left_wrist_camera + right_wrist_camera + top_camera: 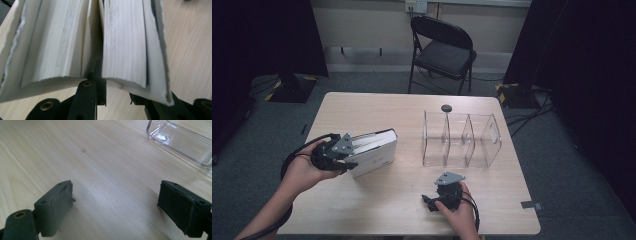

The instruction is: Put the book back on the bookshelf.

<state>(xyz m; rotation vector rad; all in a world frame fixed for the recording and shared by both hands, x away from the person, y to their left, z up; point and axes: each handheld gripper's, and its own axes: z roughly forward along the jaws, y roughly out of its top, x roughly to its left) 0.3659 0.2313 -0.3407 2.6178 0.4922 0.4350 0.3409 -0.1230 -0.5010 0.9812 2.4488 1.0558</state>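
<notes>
A thick white book lies on the wooden table, left of centre. My left gripper holds it from the left end. In the left gripper view the page block is parted down the middle. One black jaw sits in that gap and the other lies outside the right cover, so my left gripper is shut on the right-hand part of the book. My right gripper rests near the front edge of the table. Its jaws stand wide apart over bare wood, so my right gripper is open and holds nothing.
A clear plastic organiser with three upright compartments stands right of centre; its corner shows just ahead of the right gripper. A small black round object lies behind it. A black folding chair stands beyond the table.
</notes>
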